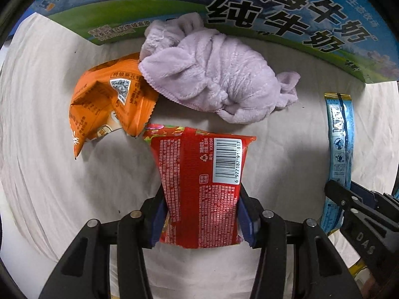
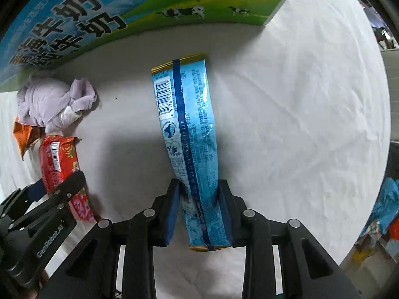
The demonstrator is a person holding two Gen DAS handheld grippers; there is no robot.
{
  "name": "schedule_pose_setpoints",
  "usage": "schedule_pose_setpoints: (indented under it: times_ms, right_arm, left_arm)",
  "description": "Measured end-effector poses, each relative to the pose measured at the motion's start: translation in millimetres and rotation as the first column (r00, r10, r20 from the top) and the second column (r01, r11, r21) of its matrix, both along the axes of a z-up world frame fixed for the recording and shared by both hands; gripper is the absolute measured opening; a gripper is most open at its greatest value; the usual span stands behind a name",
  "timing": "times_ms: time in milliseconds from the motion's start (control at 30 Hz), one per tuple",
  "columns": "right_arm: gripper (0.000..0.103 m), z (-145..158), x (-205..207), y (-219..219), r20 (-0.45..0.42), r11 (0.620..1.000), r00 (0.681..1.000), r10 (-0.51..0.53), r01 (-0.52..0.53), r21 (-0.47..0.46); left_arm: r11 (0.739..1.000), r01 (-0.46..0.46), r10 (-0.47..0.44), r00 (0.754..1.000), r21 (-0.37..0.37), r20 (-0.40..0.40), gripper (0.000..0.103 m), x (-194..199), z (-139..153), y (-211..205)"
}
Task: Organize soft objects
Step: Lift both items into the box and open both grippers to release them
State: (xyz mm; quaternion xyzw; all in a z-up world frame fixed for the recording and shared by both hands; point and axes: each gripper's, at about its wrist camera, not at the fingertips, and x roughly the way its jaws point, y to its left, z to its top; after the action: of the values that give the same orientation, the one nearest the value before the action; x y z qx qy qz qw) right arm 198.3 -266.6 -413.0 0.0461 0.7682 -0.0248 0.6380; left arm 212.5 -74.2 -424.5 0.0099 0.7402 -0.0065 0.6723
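Observation:
My left gripper (image 1: 200,196) is shut on a red snack packet (image 1: 199,174), barcode side up, just over the white cloth; it also shows in the right wrist view (image 2: 58,159). My right gripper (image 2: 199,191) is shut on a long blue packet (image 2: 189,134), also visible in the left wrist view (image 1: 340,134). A crumpled lilac towel (image 1: 212,74) lies against the milk carton box, also seen in the right wrist view (image 2: 52,102). An orange snack bag (image 1: 109,99) lies left of the towel and shows in the right wrist view (image 2: 23,137).
A large printed milk carton box (image 1: 274,12) stands along the far side and appears in the right wrist view (image 2: 124,7). A wrinkled white cloth (image 2: 311,99) covers the surface. Clutter lies beyond the cloth's right edge (image 2: 384,214).

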Motion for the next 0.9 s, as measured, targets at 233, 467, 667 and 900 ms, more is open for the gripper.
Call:
schedule_pose_setpoints:
  times_ms: [233, 467, 667, 900]
  right_arm:
    - [0.017, 19.3, -30.2, 23.4, 0.026, 0.999, 1.000, -0.014, 0.013, 0.037]
    - [0.017, 73.3, -43.9, 21.1, 0.079, 0.993, 0.997, 0.015, -0.025, 0.117]
    - [0.017, 129.9, -53.9, 2.7, 0.136, 0.981, 0.991, 0.014, -0.040, 0.190]
    - [0.017, 197.4, -54.1, -20.2, 0.215, 0.964, 0.976, -0.036, -0.023, 0.266]
  left_arm:
    - [0.999, 0.010, -0.008, 0.999, -0.039, 0.051, 0.045, -11.2, 39.4, -0.7]
    - [0.996, 0.023, -0.010, 0.990, -0.091, 0.141, 0.045, -22.2, 90.8, -7.1]
    - [0.990, 0.060, -0.033, 0.978, -0.126, 0.208, 0.045, -29.9, 136.4, -10.8]
    - [0.980, 0.081, -0.026, 0.959, -0.183, 0.283, 0.045, -17.5, 184.8, -4.3]
